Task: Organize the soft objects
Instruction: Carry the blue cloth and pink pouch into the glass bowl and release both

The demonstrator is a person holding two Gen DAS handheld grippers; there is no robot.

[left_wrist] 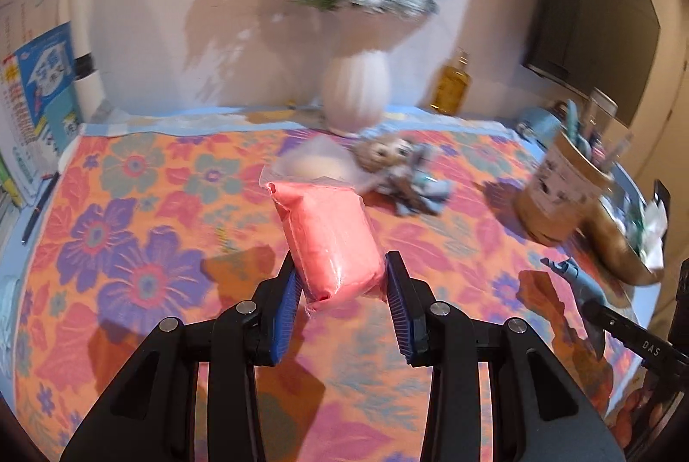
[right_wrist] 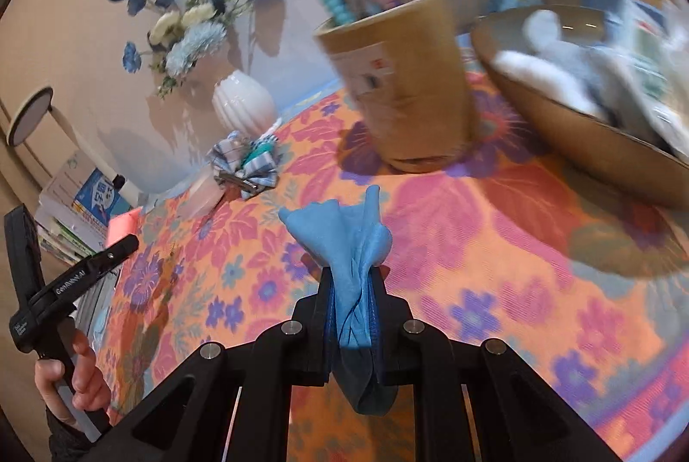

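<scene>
My left gripper (left_wrist: 342,264) is shut on a pink soft packet (left_wrist: 331,234) in clear plastic and holds it above the flowered tablecloth (left_wrist: 142,229). In the right wrist view that gripper (right_wrist: 129,242) shows at the left edge with the pink packet (right_wrist: 122,227), a hand (right_wrist: 82,376) on its handle. My right gripper (right_wrist: 353,277) is shut on a bunched blue cloth (right_wrist: 349,234), which fans out past the fingertips and hangs down behind them. On the cloth-covered table lie a white packet (left_wrist: 314,160) and a small doll (left_wrist: 400,165) in checked blue fabric.
A white vase (left_wrist: 355,91) of blue and white flowers stands at the back, an amber bottle (left_wrist: 452,83) beside it. A tan cup (right_wrist: 409,83) of pens and a brass bowl (right_wrist: 581,134) holding white and grey soft items stand at the right. Books (left_wrist: 47,96) are stacked at the left.
</scene>
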